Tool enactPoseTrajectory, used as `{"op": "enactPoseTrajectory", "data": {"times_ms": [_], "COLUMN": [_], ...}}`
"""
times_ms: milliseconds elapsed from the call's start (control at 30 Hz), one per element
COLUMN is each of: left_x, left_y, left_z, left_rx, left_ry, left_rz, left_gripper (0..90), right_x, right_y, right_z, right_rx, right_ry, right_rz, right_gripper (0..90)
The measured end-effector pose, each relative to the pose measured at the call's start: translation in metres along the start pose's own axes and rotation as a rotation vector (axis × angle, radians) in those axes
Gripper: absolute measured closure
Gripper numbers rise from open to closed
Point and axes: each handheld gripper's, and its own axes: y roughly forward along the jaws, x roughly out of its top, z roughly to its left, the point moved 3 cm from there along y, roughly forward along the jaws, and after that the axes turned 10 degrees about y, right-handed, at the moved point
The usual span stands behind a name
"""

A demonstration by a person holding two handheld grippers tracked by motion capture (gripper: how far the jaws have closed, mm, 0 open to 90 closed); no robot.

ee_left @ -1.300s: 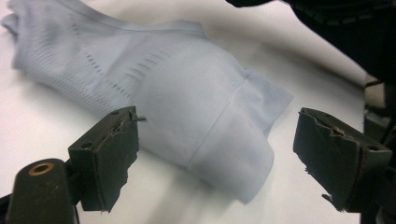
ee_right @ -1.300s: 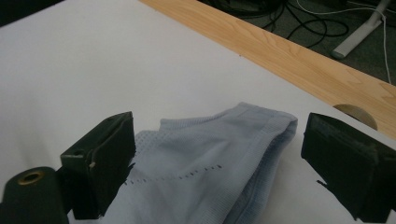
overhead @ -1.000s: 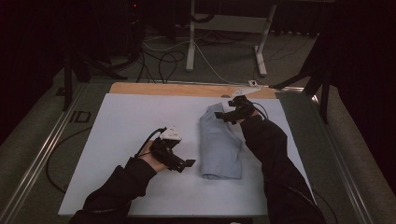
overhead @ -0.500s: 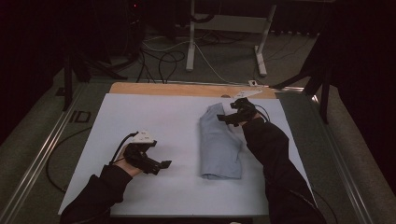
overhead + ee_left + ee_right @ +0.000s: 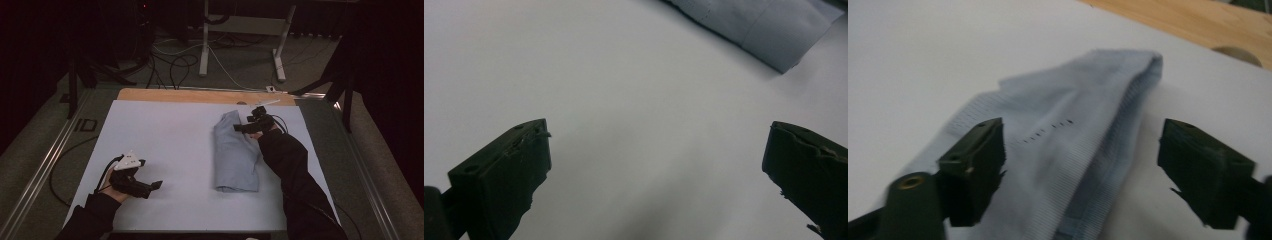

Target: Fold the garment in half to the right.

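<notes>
A folded pale blue cloth (image 5: 236,156) lies lengthwise on the right half of the white table cover (image 5: 170,135), its far end near the wooden table edge (image 5: 200,95). My right gripper (image 5: 243,128) hovers over that far end, jaws spread and just now closing a little, the cloth's hem between them unpinched. My left gripper (image 5: 158,185) waits well apart at the near left, jaws spread over bare cover.

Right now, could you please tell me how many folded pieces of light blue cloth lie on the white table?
1: the folded light blue cloth lies right of centre, under the right gripper.
</notes>
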Motion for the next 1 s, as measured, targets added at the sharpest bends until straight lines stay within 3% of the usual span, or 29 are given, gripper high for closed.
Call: {"op": "enactPoseTrajectory", "data": {"times_ms": [400, 533, 600, 700, 733, 933, 1000], "left_x": [-0.011, -0.012, -0.012, -0.013, -0.013, -0.012, -0.012], "left_y": [-0.002, -0.003, -0.004, -0.004, -0.004, -0.004, -0.006], "left_z": [0.005, 0.006, 0.006, 0.007, 0.007, 0.006, 0.005], "left_rx": [0.018, 0.02, 0.023, 0.025, 0.024, 0.02, 0.017], "left_ry": [-0.022, -0.023, -0.025, -0.026, -0.029, -0.022, -0.011], "left_rz": [-0.041, -0.05, -0.052, -0.053, -0.056, -0.065, -0.078], "left_gripper": [0.5, 0.5, 0.5, 0.5, 0.5, 0.5, 0.5], "right_x": [-0.013, -0.013, -0.012, -0.008, -0.006, 0.004, 0.005], "right_y": [0.031, 0.034, 0.034, 0.032, 0.03, 0.026, 0.031], "right_z": [-0.019, -0.019, -0.015, -0.008, -0.005, 0.001, -0.002], "right_rx": [-0.105, -0.093, -0.072, -0.104, -0.1, -0.081, -0.076], "right_ry": [0.042, 0.035, 0.015, -0.042, -0.053, -0.063, -0.041], "right_rz": [0.091, 0.119, 0.131, 0.119, 0.101, 0.032, 0.044], "right_gripper": [33.2, 50.0, 63.5, 82.8, 85.6, 86.4, 86.4]}}
